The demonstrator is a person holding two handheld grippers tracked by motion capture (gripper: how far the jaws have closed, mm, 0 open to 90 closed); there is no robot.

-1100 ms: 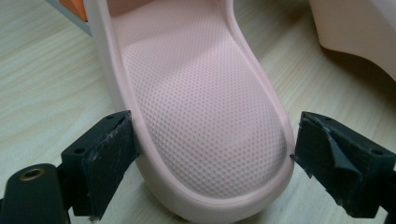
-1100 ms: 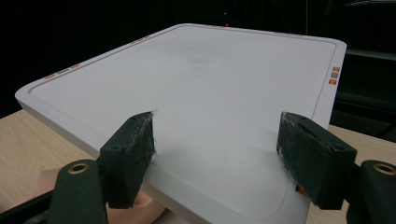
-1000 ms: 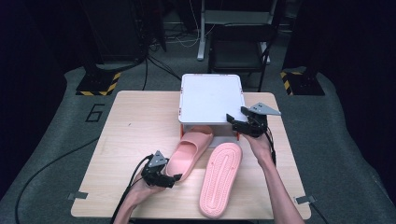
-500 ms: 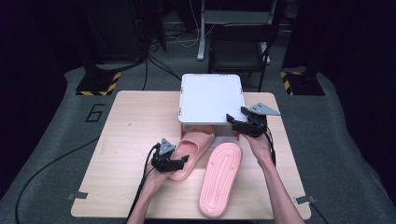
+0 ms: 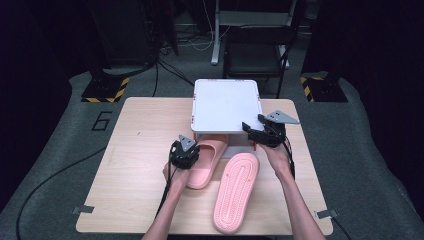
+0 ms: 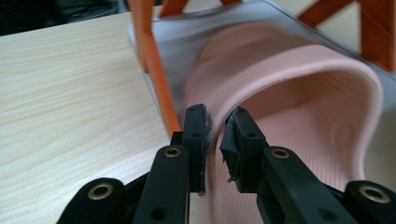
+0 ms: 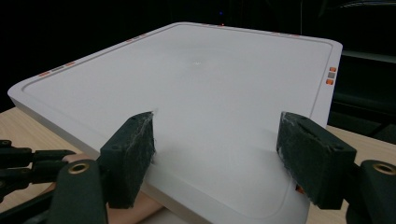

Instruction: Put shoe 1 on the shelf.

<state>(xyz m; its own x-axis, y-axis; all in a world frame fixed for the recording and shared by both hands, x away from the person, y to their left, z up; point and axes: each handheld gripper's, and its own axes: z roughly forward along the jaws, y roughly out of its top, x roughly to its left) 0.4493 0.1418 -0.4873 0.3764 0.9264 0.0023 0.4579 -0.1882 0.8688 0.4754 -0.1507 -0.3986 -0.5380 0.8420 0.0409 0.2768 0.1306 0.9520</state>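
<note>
The left gripper view shows the left gripper (image 6: 215, 135) with its jaws just closed onto the strap edge of a pink slipper (image 6: 299, 107), pinching it beside an orange leg (image 6: 156, 70). From the high view, that slipper (image 5: 207, 160) lies on the wooden table (image 5: 135, 165), long axis running away from the person, toe tucked under the white shelf (image 5: 227, 102). A second slipper (image 5: 236, 192) lies sole up just right of it, roughly parallel. The right gripper (image 7: 217, 156) rests over the shelf's near corner, jaws apart
</note>
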